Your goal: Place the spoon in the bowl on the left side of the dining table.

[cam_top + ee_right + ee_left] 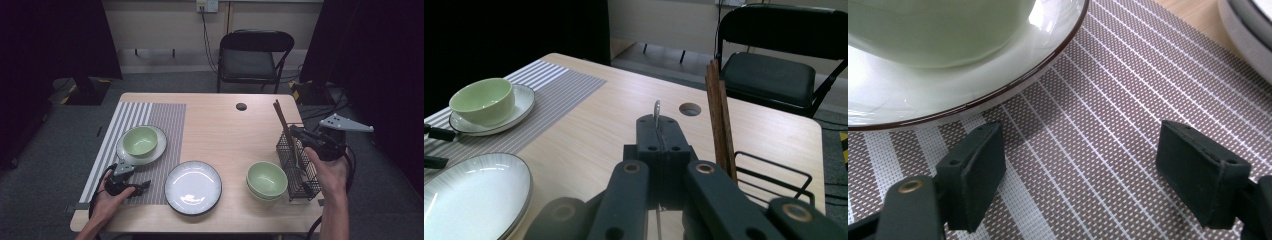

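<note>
R gripper (658, 131): jaws pinched on a thin metal utensil handle (656, 109), tip poking up just past the pads; which utensil, can't tell. It hangs over the wire caddy (298, 170). Just beside it on the R, brown chopsticks (718, 112) stand upright in the caddy. Near its L, stacked green bowls (266, 179); farther L, grey plate (193, 187).

L gripper (1080, 170): jaws wide apart, nothing betw. them, low over striped placemat (1108, 100). Just ahead, white saucer (998, 75) carrying a green bowl (933, 30).
</note>
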